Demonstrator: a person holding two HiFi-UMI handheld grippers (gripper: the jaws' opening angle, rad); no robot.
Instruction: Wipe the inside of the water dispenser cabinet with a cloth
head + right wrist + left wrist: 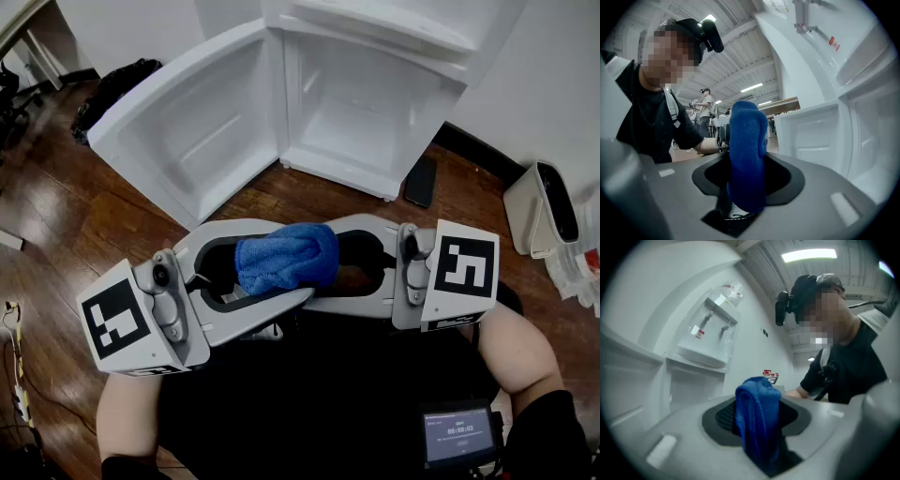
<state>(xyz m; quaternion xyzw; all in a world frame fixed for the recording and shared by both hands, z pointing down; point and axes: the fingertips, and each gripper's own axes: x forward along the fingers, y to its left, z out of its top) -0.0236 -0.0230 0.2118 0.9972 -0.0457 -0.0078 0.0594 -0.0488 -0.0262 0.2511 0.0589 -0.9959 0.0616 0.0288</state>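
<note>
A blue cloth [286,258] sits bunched between my two grippers, which point at each other in front of my body. The left gripper [281,267] comes in from the left and is shut on the cloth [757,423]. The right gripper [321,264] comes in from the right, and its jaws also close around the cloth [746,159]. The cloth covers both sets of fingertips. Beyond them, the white water dispenser cabinet [356,122] stands open on the floor, its door [187,131] swung out to the left. The cabinet's inside is bare and white [815,136].
A dark phone [419,181] lies on the wooden floor by the cabinet's right corner. At the right are a white bin [544,206] and plastic bottles [581,262]. A black bag [112,89] lies at the far left. A small screen [457,436] hangs at my waist.
</note>
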